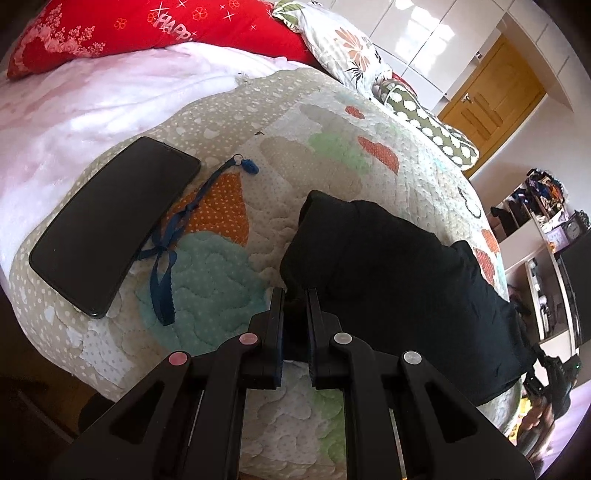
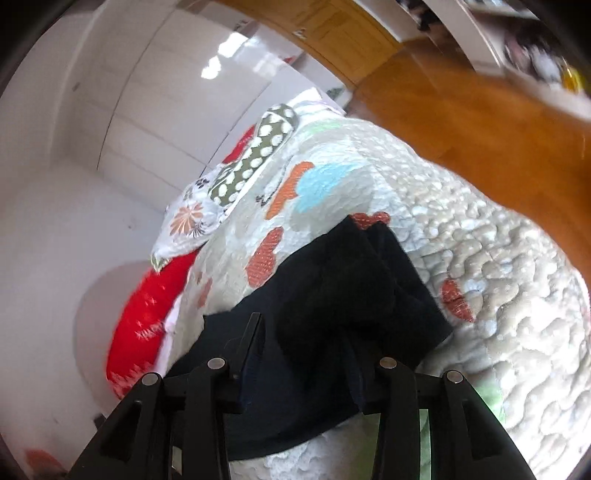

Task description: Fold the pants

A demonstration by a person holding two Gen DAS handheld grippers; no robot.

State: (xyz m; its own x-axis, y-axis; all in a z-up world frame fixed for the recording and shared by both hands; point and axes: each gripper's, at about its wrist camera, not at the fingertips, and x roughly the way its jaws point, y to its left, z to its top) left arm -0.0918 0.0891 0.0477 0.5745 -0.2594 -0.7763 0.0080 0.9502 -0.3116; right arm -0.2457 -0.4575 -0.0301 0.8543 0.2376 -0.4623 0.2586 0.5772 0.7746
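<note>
The black pants [image 1: 399, 273] lie bunched on the quilted bedspread [image 1: 314, 155]. My left gripper [image 1: 295, 295] is nearly shut, its jaws pinching the near left corner of the pants. In the right wrist view the pants [image 2: 332, 295] spread out from under my right gripper [image 2: 306, 332]. Its jaws stand wide apart over the dark cloth. The right finger is partly hidden by a fold of the cloth. The right wrist view is blurred by motion.
A black phone [image 1: 114, 225] and a blue lanyard [image 1: 173, 243] lie on the quilt left of the pants. Red [image 1: 110, 26] and floral pillows [image 1: 343, 44] sit at the head. A wooden floor [image 2: 480, 122] lies beyond the bed edge.
</note>
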